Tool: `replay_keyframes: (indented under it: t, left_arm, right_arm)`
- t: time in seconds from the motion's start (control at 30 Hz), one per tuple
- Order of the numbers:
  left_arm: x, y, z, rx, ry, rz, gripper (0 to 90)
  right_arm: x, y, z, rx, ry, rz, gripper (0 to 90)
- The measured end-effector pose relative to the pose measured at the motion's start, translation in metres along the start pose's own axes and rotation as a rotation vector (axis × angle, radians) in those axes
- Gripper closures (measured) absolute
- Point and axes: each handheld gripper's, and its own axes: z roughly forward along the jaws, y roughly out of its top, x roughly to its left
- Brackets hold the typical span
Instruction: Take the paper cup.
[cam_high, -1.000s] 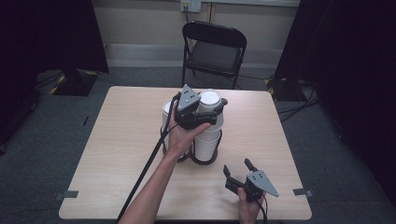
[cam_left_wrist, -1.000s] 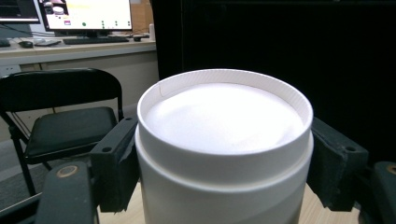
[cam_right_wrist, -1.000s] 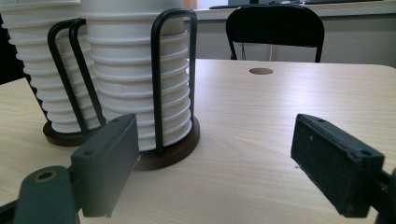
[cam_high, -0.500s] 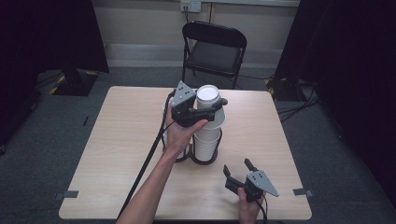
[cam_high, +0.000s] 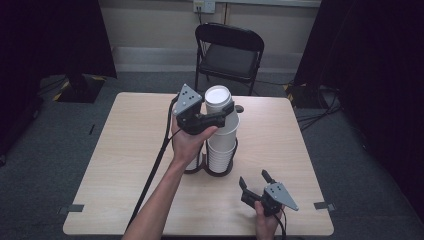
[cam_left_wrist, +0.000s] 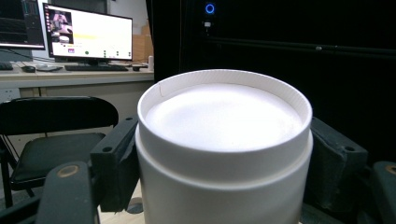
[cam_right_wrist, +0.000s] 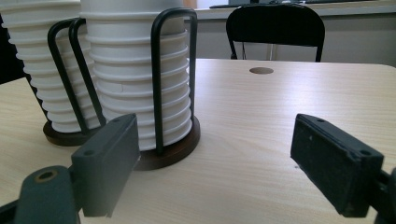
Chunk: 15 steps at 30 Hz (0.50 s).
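A white paper cup (cam_high: 218, 96), bottom up, tops a tall stack of white cups (cam_high: 221, 150) in a black wire holder (cam_high: 220, 172) at the table's middle. My left gripper (cam_high: 220, 112) is shut on that top cup, one pad on each side of the cup (cam_left_wrist: 224, 140). Its lower rim is hidden behind the gripper, so I cannot tell whether it is free of the stack. My right gripper (cam_high: 255, 181) rests low near the front right edge, open, jaws empty and pointing at the holder (cam_right_wrist: 159, 84) and its cups (cam_right_wrist: 135, 70).
A second, shorter stack of cups (cam_right_wrist: 46, 70) stands in the holder's other ring, behind my left hand in the high view. The wooden table (cam_high: 125, 150) has a cable hole (cam_right_wrist: 261, 70) near its far edge. A black folding chair (cam_high: 227, 50) stands beyond it.
My left gripper has risen a little and shifted left with the top cup in its jaws. The right gripper has not moved.
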Motion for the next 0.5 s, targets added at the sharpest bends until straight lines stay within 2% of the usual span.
replay_keyframes:
  t: [0.2,0.3,0.33,0.37,0.5]
  left_arm:
    - [0.000,0.004,-0.008,-0.014,0.012,0.015,23.1]
    - [0.002,0.004,-0.013,-0.019,0.002,-0.005,23.1]
    - [0.002,0.004,-0.014,-0.018,-0.015,-0.008,23.0]
    - [0.000,0.004,-0.015,-0.020,-0.022,0.002,23.0]
    - [-0.008,0.002,-0.020,-0.029,-0.008,0.034,23.0]
  right_arm:
    - [0.000,0.000,0.000,0.000,0.001,0.001,15.2]
    - [0.000,0.000,0.000,0.000,0.000,0.000,15.2]
    - [0.000,0.000,0.000,0.000,0.000,0.000,15.2]
    - [0.000,0.000,0.000,-0.001,0.001,0.000,15.2]
    - [0.000,0.000,0.000,-0.002,0.001,0.001,15.2]
